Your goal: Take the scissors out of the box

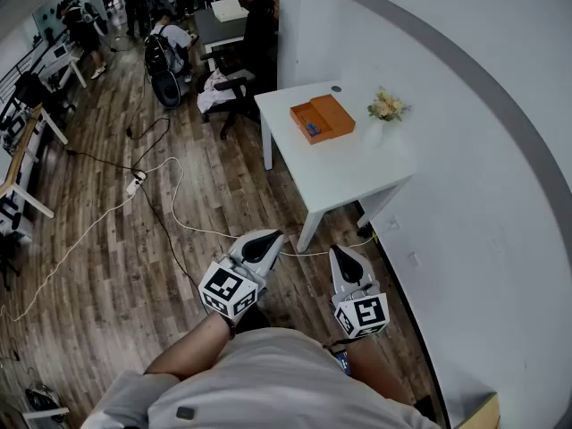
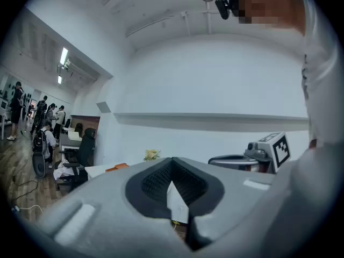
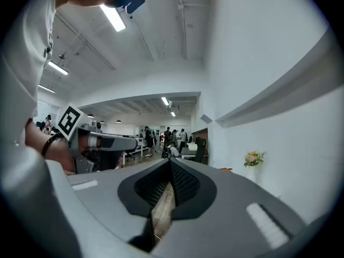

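The left gripper (image 1: pixel 266 238) and the right gripper (image 1: pixel 342 253) were held level and side by side in front of the person's body, over the wooden floor (image 1: pixel 134 239); in the left gripper view the jaws of the left gripper (image 2: pixel 172 164) were seen brought together at the tips, with nothing caught between the pads; in the right gripper view the jaws of the right gripper (image 3: pixel 171 166) were likewise closed fully, and nothing was gripped by them.

The orange box (image 1: pixel 322 119) was seen lying on the white table (image 1: pixel 349 172), well apart from both grippers; it appeared to be open, and a dark item (image 1: pixel 312 130) was seen in its left half, too small to be made out as the scissors. A small vase of flowers (image 1: pixel 387 110) was placed just beside the box, towards the wall; the white wall (image 1: pixel 465 150) was met by the table's far edge.

White cables (image 1: pixel 170 195) were trailed across the floor; a black chair (image 1: pixel 246 70) was stood near the table's far corner; several people (image 1: pixel 165 38) were seen at desks in the background.
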A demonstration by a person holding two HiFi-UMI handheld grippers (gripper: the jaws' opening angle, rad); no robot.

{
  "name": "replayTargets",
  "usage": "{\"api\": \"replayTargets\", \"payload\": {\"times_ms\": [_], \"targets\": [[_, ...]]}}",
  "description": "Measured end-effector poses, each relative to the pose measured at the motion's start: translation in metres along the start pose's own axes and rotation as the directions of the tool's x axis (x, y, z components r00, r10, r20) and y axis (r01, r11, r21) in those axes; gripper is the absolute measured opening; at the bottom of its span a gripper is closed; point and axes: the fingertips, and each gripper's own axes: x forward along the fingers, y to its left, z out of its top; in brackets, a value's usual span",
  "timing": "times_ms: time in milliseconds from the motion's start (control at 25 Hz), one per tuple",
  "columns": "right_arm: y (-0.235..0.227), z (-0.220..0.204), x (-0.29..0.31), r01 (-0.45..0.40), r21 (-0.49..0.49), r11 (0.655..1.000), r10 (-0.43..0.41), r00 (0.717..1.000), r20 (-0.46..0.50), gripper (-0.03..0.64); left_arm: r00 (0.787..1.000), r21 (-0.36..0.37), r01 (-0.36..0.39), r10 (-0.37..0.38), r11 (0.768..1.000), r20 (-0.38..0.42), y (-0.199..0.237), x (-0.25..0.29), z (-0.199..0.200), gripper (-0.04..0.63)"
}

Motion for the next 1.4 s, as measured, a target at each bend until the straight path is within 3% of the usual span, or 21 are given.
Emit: {"api": "replayTargets", "payload": {"times_ms": [480, 1000, 1400], "targets": [[0.001, -0.005, 0.052, -0.002, -0.004, 1.000, 0.002, 1.000, -0.028, 0.011, 1.000, -0.023, 0.007, -0.007, 1.000, 0.001, 0.050, 0.009, 0.000, 0.005], [0.021, 0.010, 0.189, 0.016, 0.001, 1.000, -0.016, 0.999, -0.038, 0.011, 0.999, -0.030, 0.044, -0.044, 0.999, 0.008, 0.181, 0.015, 0.022, 0.005], [0.056, 0.008, 0.263, -0.012, 0.004, 1.000, 0.012, 0.998, -0.069, 0.011, 0.998, -0.049, 0.061, -0.061, 0.997, -0.006, 0.252, -0.002, 0.022, 0.004]]}}
